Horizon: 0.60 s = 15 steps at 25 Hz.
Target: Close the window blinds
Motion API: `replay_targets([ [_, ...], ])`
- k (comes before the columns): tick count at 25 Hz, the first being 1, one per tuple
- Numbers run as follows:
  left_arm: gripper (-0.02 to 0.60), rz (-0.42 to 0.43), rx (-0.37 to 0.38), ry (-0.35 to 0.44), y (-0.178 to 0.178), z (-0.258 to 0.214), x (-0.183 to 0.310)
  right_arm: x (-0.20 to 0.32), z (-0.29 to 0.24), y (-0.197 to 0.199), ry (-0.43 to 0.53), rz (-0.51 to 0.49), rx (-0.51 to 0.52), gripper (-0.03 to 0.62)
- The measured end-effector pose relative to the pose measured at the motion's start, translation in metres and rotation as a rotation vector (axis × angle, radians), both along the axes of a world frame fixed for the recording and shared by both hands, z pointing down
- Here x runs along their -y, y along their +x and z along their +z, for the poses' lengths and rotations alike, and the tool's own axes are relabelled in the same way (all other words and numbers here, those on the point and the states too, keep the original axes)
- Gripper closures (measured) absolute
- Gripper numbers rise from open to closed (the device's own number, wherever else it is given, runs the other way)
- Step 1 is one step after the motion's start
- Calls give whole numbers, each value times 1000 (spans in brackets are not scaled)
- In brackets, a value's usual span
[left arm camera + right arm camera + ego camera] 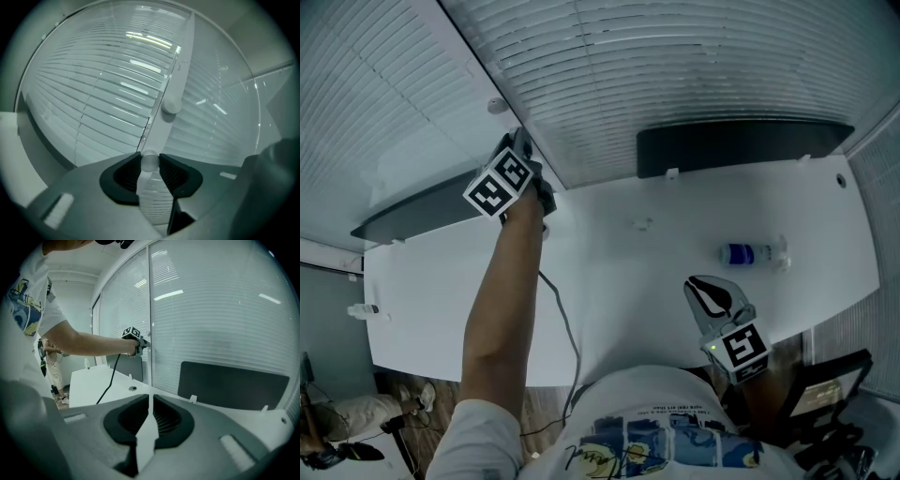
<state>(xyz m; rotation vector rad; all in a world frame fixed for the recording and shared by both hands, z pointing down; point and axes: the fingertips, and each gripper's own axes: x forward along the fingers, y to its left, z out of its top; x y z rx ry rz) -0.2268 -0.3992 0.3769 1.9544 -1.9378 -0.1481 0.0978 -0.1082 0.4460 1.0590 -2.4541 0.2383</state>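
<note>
Window blinds (675,75) hang along the far side of the scene, behind a white table (609,281), with their slats running horizontally. A white upright frame strip (180,70) separates the left section of the blinds from the right section. A round white knob (171,105) sits on this strip.

Left gripper (518,139): raised at the end of an outstretched arm, at the frame strip, far left of centre. Its jaws pinch the rounded lower end of a clear wand (150,159) that hangs in front of the strip. Both ribbed pads (171,173) press against the wand. A dark cable (562,328) drops from this gripper over the table toward the near edge.

Right gripper (708,291): held low at the near right, over the near edge of the table and just beside the person's torso. Its jaws are pressed together at the tips, with nothing between them.

Two dark panels (741,145) stand at the far edge of the table, one left and one right of the strip. A small bottle (748,253) lies on its side on the right part of the table, apart from both grippers.
</note>
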Motion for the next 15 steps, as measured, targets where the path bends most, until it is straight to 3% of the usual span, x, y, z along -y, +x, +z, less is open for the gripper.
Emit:
replay_targets([
  [1,454,7,42,-7,0,0,0,0,-1,-1,-2,0,5,576],
  [5,452,46,321,-43,2,-4,-1,-2,1,-2,-13,-2,15,576],
  [11,412,77,494,-73,-1,0,-2,-2,-4,-4,-8,2,35,576],
  [13,405,90,600,-62,1,-5,-4,-1,-2,-1,0,5,21,576],
  [15,405,123,758,-49,8,-9,-8,-1,2,2,2,6,18,576],
])
